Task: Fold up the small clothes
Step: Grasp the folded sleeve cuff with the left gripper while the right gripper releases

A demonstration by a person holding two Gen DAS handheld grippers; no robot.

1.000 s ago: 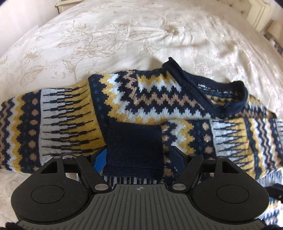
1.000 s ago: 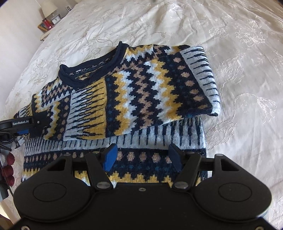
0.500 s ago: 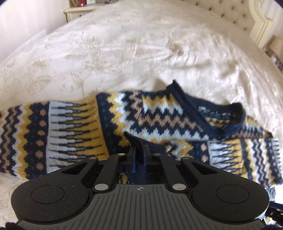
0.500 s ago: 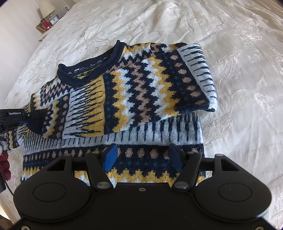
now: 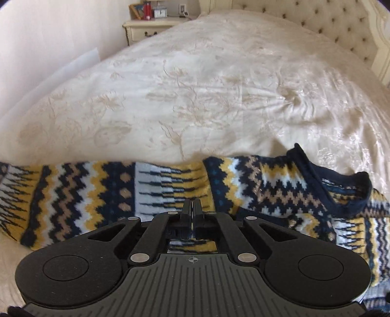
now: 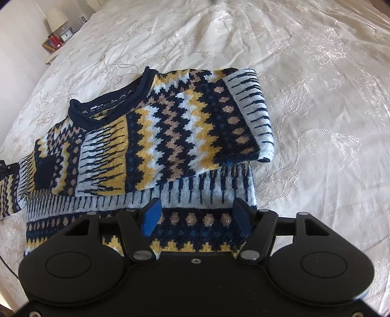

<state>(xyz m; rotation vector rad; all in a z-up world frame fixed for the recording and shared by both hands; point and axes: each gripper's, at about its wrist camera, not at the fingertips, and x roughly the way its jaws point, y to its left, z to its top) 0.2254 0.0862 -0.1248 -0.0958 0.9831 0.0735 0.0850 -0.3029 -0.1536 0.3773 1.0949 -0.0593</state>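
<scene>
A small knitted sweater [image 6: 170,136] in navy, yellow, white and tan zigzags lies on the bed. One sleeve [image 6: 246,109] is folded across its front. In the left wrist view the other sleeve [image 5: 97,195] stretches out to the left, and the navy collar [image 5: 341,187] sits at the right. My left gripper [image 5: 193,207] has its jaws closed over the sweater; whether cloth is pinched between them is hidden. My right gripper [image 6: 196,214] is open above the sweater's lower hem, holding nothing.
The cream embroidered bedspread [image 5: 207,97] surrounds the sweater. A nightstand [image 5: 148,26] with small items stands at the far left beside the wall. A tufted headboard [image 5: 341,22] is at the back right. A lamp [image 6: 57,20] stands at the far left in the right wrist view.
My left gripper closed its jaws on the navy sleeve cuff, then tilted up and shifted left along the sleeve. My right gripper stayed open and moved slightly closer to the hem.
</scene>
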